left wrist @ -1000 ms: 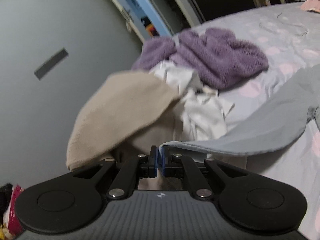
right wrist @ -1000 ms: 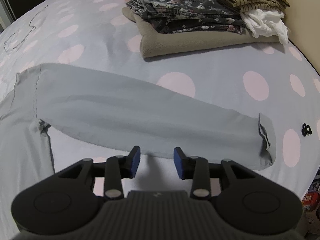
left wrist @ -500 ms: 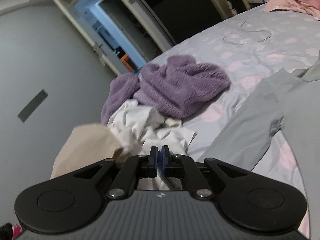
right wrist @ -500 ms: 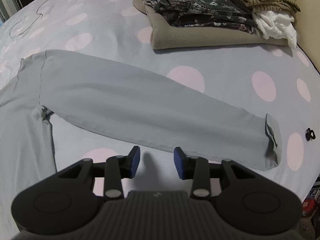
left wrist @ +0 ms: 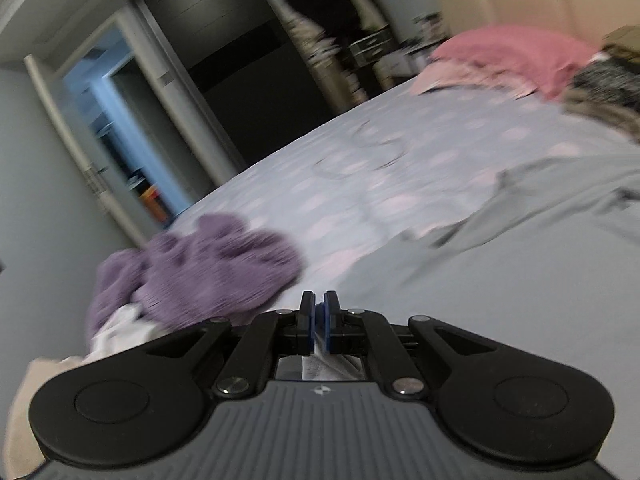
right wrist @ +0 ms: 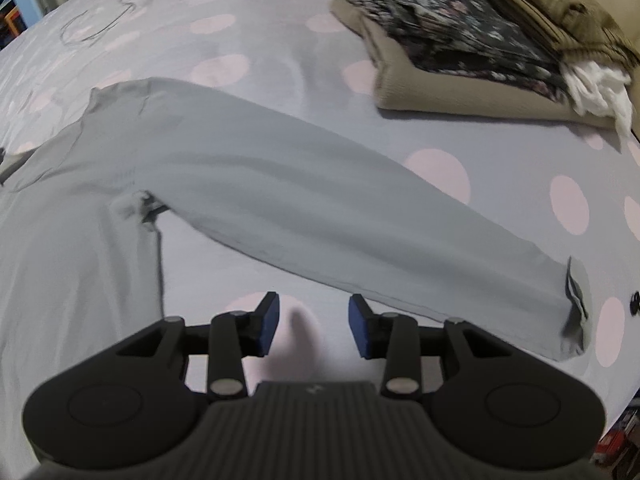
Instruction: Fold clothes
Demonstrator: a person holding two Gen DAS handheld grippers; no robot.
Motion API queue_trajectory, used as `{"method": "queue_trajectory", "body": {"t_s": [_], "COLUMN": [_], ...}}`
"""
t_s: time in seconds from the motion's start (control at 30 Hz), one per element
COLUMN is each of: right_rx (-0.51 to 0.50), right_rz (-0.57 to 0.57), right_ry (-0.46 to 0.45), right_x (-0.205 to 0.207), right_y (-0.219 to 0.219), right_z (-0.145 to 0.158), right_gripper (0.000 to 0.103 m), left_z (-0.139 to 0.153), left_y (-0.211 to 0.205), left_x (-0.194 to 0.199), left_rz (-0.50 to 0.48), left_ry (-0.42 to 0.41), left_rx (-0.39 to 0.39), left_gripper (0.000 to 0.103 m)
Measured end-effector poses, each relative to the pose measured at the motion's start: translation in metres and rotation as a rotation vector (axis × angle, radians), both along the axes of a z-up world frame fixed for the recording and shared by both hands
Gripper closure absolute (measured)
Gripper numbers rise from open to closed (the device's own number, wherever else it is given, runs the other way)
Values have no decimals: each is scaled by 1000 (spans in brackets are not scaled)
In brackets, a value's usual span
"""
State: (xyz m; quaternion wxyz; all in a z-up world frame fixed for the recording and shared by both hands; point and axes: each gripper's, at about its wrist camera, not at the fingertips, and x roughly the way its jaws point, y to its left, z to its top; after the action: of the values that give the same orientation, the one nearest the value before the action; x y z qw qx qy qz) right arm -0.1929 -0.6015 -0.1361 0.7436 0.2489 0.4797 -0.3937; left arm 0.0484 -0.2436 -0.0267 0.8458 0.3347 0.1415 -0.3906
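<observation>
while your left gripper [left wrist: 319,322] points shallowly across the bed [left wrist: 360,184], its blue pads are pinched together on an edge of the grey long-sleeved top [left wrist: 520,264]. your right gripper [right wrist: 314,326] tilts steeply down, jaws partly apart and empty, just before the top's outstretched sleeve [right wrist: 320,216]. a folded stack [right wrist: 480,52] lies beyond.

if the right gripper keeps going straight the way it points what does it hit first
Most likely the bedsheet, on the pink dot just ahead of the open right gripper. The grey sleeve lies slightly further along; depth is hard to judge, so its near edge could come first.
</observation>
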Motion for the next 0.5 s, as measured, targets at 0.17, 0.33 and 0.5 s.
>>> {"method": "queue_trajectory", "body": {"t_s": [0.17,0.33,0.5], "right_rx": [-1,1,3], "right_rz": [53,133,214], "right_ry": [-3,-8,0], "right_x": [18,41,62], "right_y": [10,27,45], "right_z": [4,8,9], "right_gripper": [62,61,60], "left_z": [-17,-47,-63], "left_y": [-28,-46,-46], "left_x": [-25,-41,-57], "left_rz": [-108,-196,-247], "left_ry": [77,131,134], "left_rx": [10,90,144], "left_gripper": [101,100,85]}}
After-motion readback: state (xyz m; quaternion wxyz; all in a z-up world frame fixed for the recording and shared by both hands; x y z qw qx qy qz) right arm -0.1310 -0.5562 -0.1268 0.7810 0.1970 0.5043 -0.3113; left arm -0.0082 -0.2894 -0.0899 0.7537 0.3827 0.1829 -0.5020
